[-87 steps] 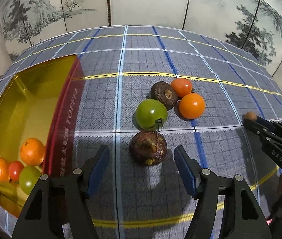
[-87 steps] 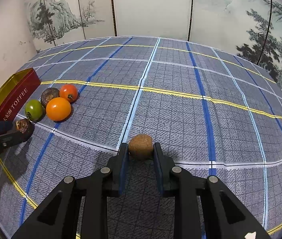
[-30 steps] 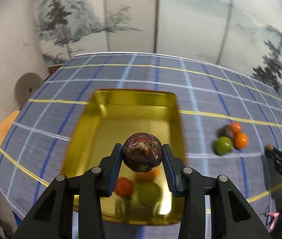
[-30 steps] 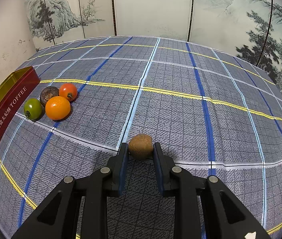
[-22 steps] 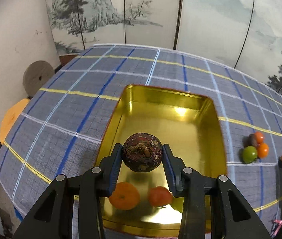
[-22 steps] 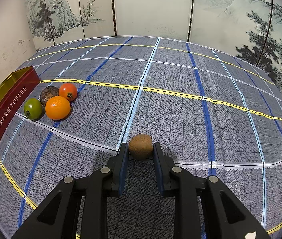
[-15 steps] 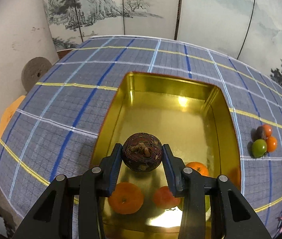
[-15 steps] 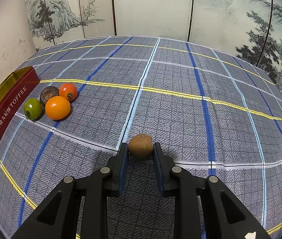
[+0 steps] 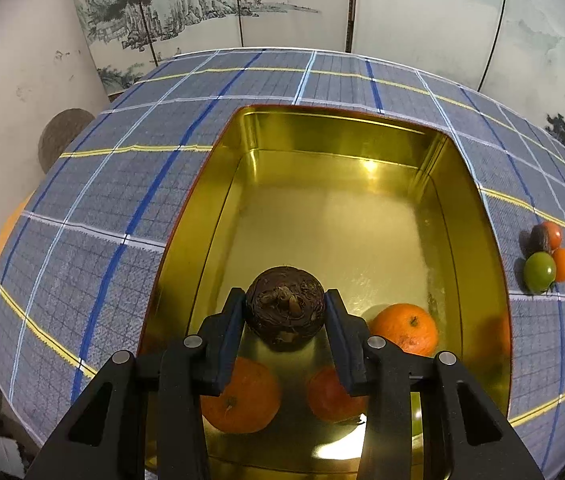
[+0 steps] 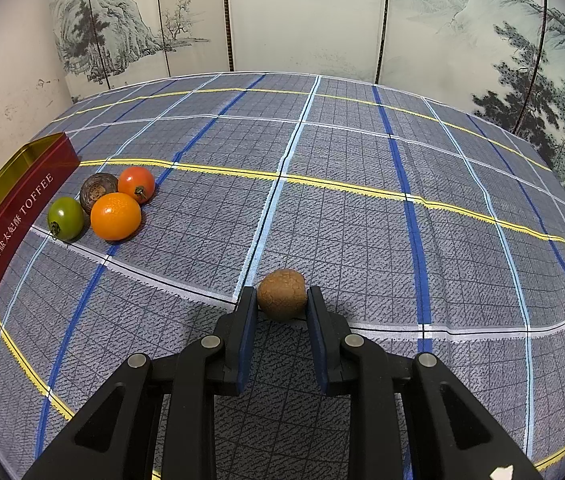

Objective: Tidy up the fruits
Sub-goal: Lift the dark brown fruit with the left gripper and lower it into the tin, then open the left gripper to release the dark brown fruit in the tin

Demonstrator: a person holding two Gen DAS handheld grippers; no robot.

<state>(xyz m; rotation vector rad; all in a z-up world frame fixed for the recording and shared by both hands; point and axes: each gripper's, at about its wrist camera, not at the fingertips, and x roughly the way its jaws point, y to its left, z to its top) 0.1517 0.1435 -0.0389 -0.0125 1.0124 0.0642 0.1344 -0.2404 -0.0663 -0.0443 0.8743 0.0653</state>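
Left gripper (image 9: 285,310): fingers pinching a dark, rough brown fruit (image 9: 285,304) above the near part of the gold tin (image 9: 342,132)
Left view only: tin's inside, holding two oranges (image 9: 404,328) and a red fruit (image 9: 332,394), partly hidden by the fingers
Right gripper (image 10: 281,298): fingers pinching a small tan fruit (image 10: 281,294) just above the checked counter (image 10: 362,220)
Right view only: tin's red wall lettered TOFFEE; beside it a touching cluster of green tomato (image 10: 65,218), orange (image 10: 115,216), red tomato (image 10: 136,184), dark fruit (image 10: 98,190)
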